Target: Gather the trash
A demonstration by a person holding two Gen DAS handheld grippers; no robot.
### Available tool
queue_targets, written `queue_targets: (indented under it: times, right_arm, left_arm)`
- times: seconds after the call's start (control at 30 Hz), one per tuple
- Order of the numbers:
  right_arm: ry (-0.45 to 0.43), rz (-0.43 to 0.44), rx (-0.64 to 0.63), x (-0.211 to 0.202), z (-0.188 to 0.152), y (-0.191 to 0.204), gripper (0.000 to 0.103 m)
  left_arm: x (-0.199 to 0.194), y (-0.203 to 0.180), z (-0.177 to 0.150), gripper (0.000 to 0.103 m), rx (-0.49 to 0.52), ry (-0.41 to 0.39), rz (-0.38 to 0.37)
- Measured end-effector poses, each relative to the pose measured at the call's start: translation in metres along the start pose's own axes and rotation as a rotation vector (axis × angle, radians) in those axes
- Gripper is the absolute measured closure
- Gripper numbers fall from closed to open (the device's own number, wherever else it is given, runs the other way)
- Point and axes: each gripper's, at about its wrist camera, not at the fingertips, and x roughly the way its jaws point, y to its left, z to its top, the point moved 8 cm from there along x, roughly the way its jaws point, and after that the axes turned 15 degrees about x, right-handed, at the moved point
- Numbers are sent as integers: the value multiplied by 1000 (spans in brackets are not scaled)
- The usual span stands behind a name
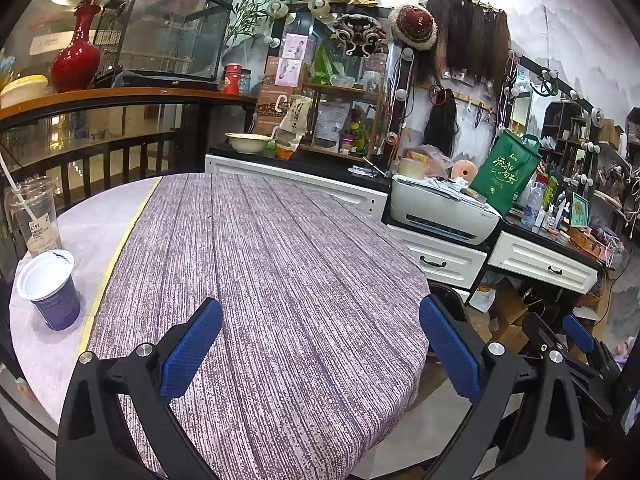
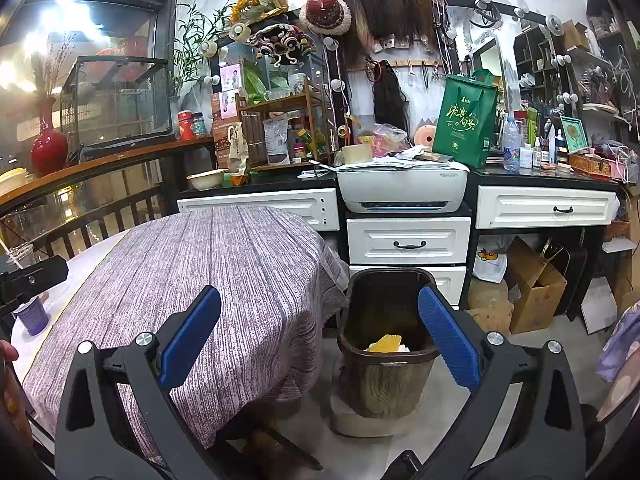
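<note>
On the table's (image 1: pixel 280 260) far left, a clear cup (image 1: pixel 32 216) and a blue tub (image 1: pixel 54 290) are standing side by side, fully shown only to the left wrist. The left gripper (image 1: pixel 320 344) is hovering released, empty. Only the right wrist is showing the bin (image 2: pixel 386 344), holding yellow trash (image 2: pixel 384 345), right of the table. The right gripper (image 2: pixel 320 340) is hanging released, empty.
</note>
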Motion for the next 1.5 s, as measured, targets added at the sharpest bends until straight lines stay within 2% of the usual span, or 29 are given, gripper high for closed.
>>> queue_targets:
  times: [0.27,1.5]
  right_arm:
    - [0,-1,1,0,0,0,6]
    - [31,-2,0,6,-5,-1,6]
  left_arm:
    - [4,0,-3,6,-1,28,5]
    - [9,4,-3,6,33,40,43]
